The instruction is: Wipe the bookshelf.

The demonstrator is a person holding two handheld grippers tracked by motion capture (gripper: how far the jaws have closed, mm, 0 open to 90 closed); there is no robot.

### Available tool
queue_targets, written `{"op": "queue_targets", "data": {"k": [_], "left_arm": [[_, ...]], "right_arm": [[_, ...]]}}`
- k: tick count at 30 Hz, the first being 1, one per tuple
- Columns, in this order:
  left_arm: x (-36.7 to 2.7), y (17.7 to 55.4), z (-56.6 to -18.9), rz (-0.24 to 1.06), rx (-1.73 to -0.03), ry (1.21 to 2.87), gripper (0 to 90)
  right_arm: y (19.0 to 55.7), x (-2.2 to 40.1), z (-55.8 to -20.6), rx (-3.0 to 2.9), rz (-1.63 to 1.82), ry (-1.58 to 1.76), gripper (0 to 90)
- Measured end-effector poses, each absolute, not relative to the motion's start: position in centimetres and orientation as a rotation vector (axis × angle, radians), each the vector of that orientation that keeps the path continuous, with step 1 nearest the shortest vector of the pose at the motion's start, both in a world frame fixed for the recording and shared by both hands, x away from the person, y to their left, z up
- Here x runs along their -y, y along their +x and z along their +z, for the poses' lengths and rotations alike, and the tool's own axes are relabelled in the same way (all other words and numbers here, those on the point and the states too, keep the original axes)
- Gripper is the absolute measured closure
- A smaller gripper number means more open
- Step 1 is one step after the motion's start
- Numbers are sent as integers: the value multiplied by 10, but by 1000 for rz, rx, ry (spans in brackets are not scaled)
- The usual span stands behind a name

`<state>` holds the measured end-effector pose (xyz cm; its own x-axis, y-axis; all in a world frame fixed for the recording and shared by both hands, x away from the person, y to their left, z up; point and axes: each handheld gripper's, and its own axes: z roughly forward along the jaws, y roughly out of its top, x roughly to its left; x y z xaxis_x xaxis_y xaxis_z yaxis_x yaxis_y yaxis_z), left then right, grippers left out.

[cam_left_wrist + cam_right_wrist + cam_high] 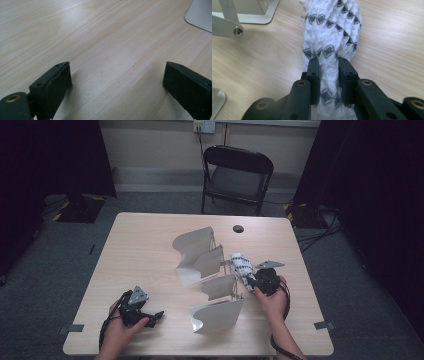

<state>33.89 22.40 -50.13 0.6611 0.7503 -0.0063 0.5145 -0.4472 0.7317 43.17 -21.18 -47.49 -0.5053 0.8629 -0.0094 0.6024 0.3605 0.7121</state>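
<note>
While the pale wooden surface (150, 245) carries a white folding metal rack (207, 280), the white knitted cloth with black triangles (332, 32) lies just beside it, clamped by the right hand-held gripper (328, 75); the left hand-held gripper (116, 80) rests released.

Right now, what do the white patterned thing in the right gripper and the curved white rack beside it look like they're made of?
Patterned cloth: soft knitted fabric, white with dark triangle rows; the looped stitches show, and it bunches between the right gripper pads.
Rack: probably thin painted sheet metal, matte off-white; smooth curved panels, rounded corners, a rivet on one bar.
</note>
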Motion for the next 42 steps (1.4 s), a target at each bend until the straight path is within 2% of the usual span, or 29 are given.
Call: {"op": "queue_targets", "data": {"k": [9,17,42], "left_arm": [[-224,339,-501,416,-974,2148,80],[-224,339,-501,416,-974,2148,80],[-224,339,-501,417,-971,2152,80]], "right_arm": [[427,212,-477,-2243,945,1285,440],[411,226,-471,-2256,989,1301,296],[361,267,-478,-2260,991,1312,161]]}}
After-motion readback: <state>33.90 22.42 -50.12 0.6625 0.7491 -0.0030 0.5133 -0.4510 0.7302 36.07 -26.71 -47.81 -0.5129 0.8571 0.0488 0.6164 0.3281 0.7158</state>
